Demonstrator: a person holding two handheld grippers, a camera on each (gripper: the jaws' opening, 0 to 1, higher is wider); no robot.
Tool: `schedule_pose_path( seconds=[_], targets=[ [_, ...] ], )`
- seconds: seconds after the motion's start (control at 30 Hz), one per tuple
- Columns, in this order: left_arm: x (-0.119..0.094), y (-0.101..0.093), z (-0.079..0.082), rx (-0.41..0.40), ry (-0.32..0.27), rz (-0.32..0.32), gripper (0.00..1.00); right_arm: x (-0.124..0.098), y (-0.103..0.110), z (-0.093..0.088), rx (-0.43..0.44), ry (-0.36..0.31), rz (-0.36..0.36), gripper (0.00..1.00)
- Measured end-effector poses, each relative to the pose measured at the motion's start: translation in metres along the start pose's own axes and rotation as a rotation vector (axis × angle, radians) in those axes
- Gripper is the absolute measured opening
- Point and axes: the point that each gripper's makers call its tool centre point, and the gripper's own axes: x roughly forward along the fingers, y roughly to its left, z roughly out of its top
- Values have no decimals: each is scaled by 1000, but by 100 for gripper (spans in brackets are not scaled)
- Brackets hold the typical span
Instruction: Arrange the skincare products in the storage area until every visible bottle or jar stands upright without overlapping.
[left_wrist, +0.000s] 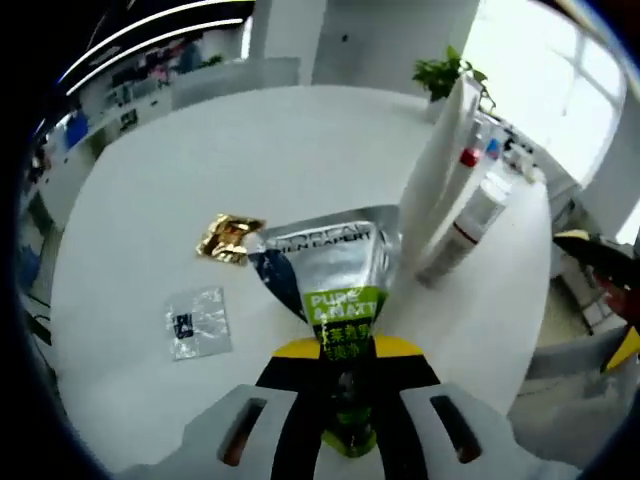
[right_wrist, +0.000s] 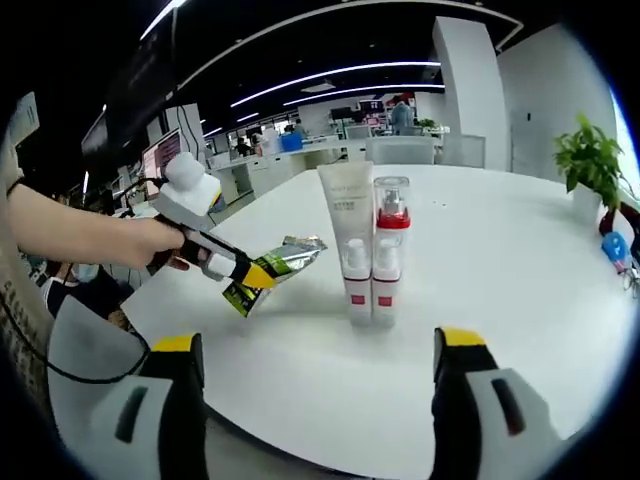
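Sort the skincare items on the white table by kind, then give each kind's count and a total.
Tubes: 2, white tube standing, silver-green tube clamped in left gripper
Spray bottles: 1
Sachets: 2, gold, clear
Total: 5

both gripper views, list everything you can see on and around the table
silver tube: 1, silver with a green label end, held above the table in the left gripper
white tube: 1, white, standing upright mid-table
spray bottle: 1, clear with a red collar, upright, right beside the white tube
gold sachet: 1, gold, flat on the table
clear sachet: 1, transparent, flat on the table near the gold sachet
potted plant: 1, green, far table edge
table: 1, white, round
left gripper: 1, yellow-tipped, shut on the silver tube
right gripper: 1, yellow-tipped, jaws apart, nothing between them
hand: 1, holding the left gripper
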Motion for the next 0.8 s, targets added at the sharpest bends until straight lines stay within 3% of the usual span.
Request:
schedule_pose_path(
  seconds=[0.37, 0.8],
  targets=[
    [-35, -15, 7, -27, -130, -21, 11, 1, 12, -2, -31, 24, 38, 93],
    [-73, -34, 8, -49, -247, -44, 11, -1, 19, 6, -6, -7, 78, 90]
  ],
)
